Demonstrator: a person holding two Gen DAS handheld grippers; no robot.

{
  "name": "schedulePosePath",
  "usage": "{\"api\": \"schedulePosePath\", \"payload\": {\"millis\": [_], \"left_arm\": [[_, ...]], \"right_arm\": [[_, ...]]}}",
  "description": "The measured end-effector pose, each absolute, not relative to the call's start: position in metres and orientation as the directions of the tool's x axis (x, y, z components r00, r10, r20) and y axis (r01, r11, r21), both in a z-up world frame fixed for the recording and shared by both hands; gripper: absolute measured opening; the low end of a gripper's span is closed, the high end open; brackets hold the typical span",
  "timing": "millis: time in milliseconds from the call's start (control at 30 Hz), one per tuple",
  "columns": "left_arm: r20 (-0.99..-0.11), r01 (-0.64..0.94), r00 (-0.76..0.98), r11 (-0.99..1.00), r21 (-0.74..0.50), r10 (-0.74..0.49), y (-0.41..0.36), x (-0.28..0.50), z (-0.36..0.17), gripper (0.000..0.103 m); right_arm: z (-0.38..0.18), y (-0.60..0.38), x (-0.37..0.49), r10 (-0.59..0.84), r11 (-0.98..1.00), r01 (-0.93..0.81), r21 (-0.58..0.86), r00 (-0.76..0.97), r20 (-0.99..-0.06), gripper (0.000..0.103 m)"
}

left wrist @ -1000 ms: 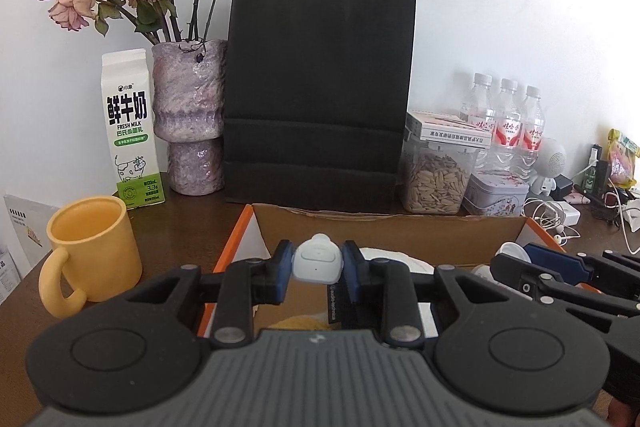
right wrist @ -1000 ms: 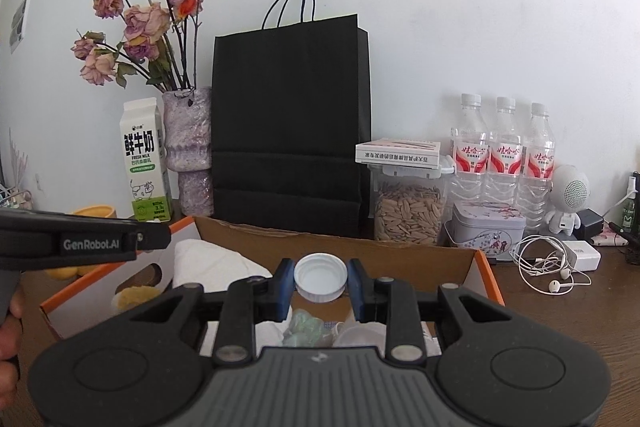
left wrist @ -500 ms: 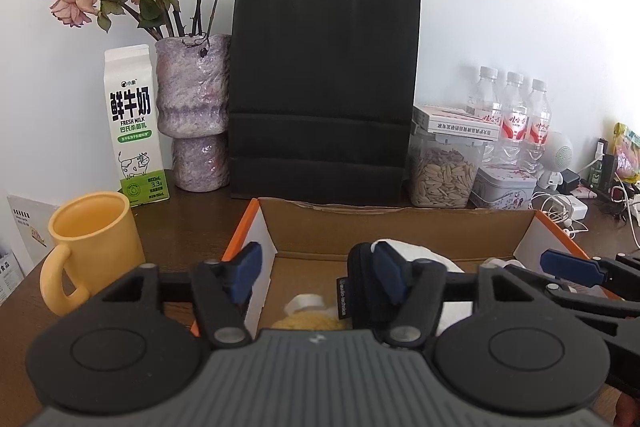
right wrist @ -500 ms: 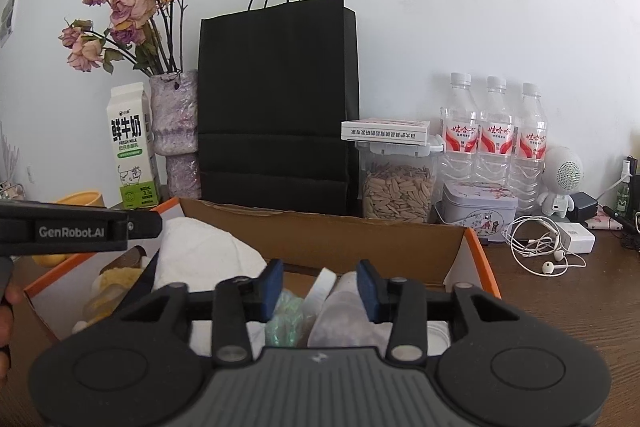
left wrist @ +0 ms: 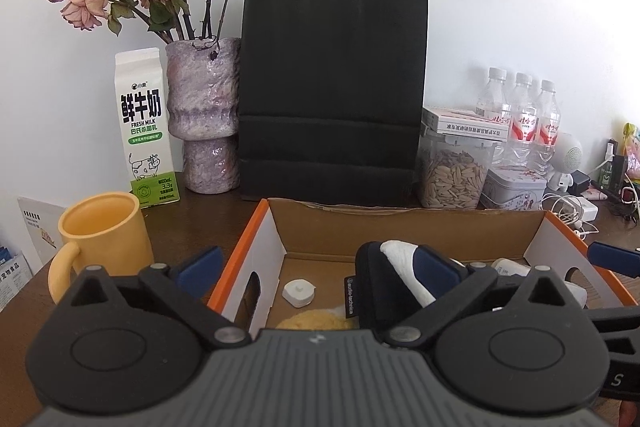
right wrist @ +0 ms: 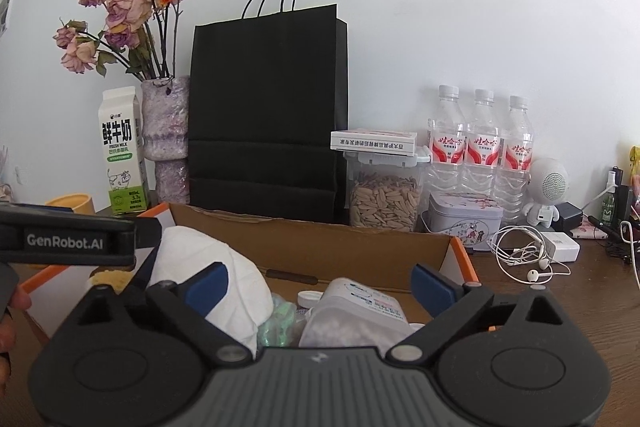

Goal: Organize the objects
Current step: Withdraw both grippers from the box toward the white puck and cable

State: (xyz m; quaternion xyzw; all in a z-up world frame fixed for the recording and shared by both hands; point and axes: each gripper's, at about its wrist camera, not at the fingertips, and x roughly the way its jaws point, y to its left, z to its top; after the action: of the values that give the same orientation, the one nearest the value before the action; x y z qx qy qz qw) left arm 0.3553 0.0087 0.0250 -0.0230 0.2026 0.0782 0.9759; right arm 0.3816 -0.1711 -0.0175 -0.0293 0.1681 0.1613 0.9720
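Observation:
An orange-sided cardboard box (left wrist: 400, 215) lies in front of both grippers. My left gripper (left wrist: 318, 267) hangs over its left end, jaws opening wide with nothing pressed between them. Below it, a small white gadget (left wrist: 299, 291) rests on the box floor beside a yellow sponge (left wrist: 316, 319) and a black pouch (left wrist: 368, 287). My right gripper (right wrist: 320, 285) is over the box's (right wrist: 320, 239) right half, jaws also opening and empty. Under it a white cap (right wrist: 310, 298) lies next to a clear plastic bottle (right wrist: 356, 311) and a white cloth (right wrist: 212, 267).
A black paper bag (left wrist: 332, 87), a vase of dried roses (left wrist: 200, 107) and a milk carton (left wrist: 146, 127) stand behind the box. A yellow mug (left wrist: 106, 231) sits left of it. To its right are a seed jar (right wrist: 384, 199), water bottles (right wrist: 480, 147), a tin (right wrist: 464, 223) and earphones (right wrist: 524, 255).
Both grippers went from shut to wide open. The white gadget fell from the left gripper into the box, and the white cap fell from the right gripper into the box.

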Motion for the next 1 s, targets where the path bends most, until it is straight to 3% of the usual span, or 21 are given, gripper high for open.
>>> {"api": "schedulePosePath", "payload": {"millis": [600,1000], "left_arm": [[-0.390,-0.171,0.908,0.985,-0.015,0.152,0.006,0.326,0.024,0.103],[-0.410,-0.175,0.899,0.984,-0.021,0.151,-0.005,0.276,0.020,0.103]], "right_arm": [[-0.017,-0.184,0.347,0.291,0.949,-0.313,-0.028,0.908,-0.302,0.100],[-0.020,-0.197,0.292,0.289,0.948,-0.317,-0.028,0.896,-0.337,0.100]]}}
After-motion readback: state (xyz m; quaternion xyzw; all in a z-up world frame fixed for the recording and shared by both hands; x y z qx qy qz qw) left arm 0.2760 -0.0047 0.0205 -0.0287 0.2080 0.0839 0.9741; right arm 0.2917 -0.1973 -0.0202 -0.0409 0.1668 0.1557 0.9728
